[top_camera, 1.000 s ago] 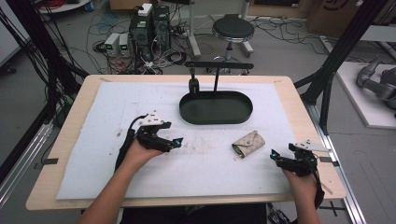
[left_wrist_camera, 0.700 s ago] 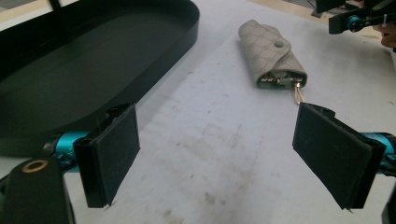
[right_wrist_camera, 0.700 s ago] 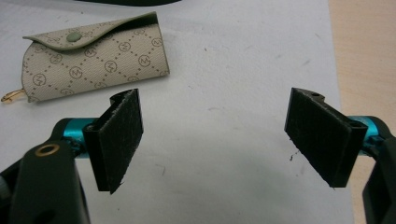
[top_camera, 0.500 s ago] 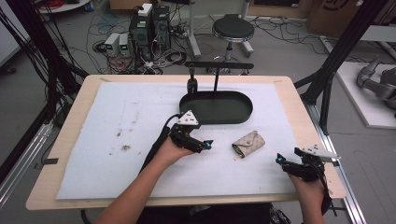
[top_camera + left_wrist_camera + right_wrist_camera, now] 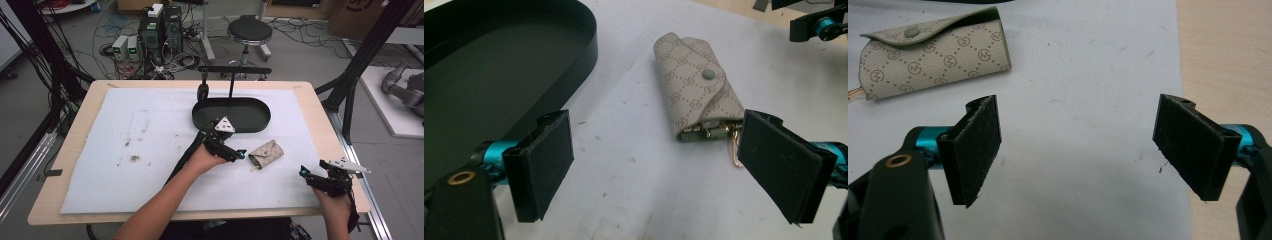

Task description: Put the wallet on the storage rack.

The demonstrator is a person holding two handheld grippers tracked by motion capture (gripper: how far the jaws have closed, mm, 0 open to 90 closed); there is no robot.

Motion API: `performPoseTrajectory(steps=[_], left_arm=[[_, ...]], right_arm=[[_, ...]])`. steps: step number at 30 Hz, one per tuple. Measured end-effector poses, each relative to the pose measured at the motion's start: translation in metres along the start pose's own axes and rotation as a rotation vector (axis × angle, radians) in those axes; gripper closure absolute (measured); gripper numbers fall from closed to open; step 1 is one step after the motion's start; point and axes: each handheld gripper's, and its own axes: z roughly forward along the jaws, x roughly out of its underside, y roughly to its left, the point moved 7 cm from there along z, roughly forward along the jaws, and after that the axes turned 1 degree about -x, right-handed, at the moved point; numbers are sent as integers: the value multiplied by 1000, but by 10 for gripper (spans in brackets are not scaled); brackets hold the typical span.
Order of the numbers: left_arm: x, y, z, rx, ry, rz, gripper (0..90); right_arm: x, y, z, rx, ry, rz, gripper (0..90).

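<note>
Left tongs (image 5: 239, 154) spread wide, holding nothing, poised just beside the beige monogram-patterned key pouch with a snap flap (image 5: 265, 152). In the left gripper view, pouch (image 5: 697, 90) lying flat between the two black pads (image 5: 547, 154), nearer the right-hand one; metal clasp end close to that pad, contact impossible to judge. Pouch on the white mat (image 5: 150, 145) covering the wooden table (image 5: 320, 115), just in front of the black oval tray (image 5: 231, 114). Right tongs (image 5: 306, 173) likewise wide open and empty near the mat's right edge, well apart from the pouch.
</note>
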Motion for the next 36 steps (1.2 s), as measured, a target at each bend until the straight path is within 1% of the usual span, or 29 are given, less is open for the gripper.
performPoseTrajectory(steps=[2,3,4,6,9,10,12,13,14,16,20,23,30,32,35,36], left_arm=[[-3,-3,6,4,2,2,147],[-3,-3,6,4,2,2,148],[-5,-6,13,10,12,7,147],[-7,-9,20,18,21,12,147],[-9,-15,30,28,32,12,148],[-9,-17,34,31,33,11,147],[-10,-21,40,38,42,10,147],[-10,-21,40,38,42,10,147],[-10,-23,46,43,54,14,148],[-11,-27,53,50,60,8,147],[-13,-32,63,59,79,20,147],[-13,-36,71,62,95,25,148],[-4,-40,90,47,154,42,147],[0,-41,93,36,174,56,147],[1,-43,95,7,181,91,145],[1,-44,95,0,181,97,145]], right_arm=[[0,0,0,-1,0,1,198],[0,1,0,-2,2,4,198],[0,1,0,-1,2,5,198],[0,0,1,-1,-2,1,198],[0,-1,0,0,-1,7,198],[0,-1,0,1,-2,0,198],[-1,-1,1,0,-5,7,198],[0,-1,1,0,-5,7,198],[0,-1,0,1,-4,8,198],[0,-2,0,3,-6,3,198],[0,-3,0,2,-4,8,198],[0,-3,1,3,-6,3,198],[0,-3,1,2,-4,9,198],[0,-3,1,2,-3,8,198],[0,-4,1,2,-6,4,198],[0,-4,1,3,-5,4,198]])
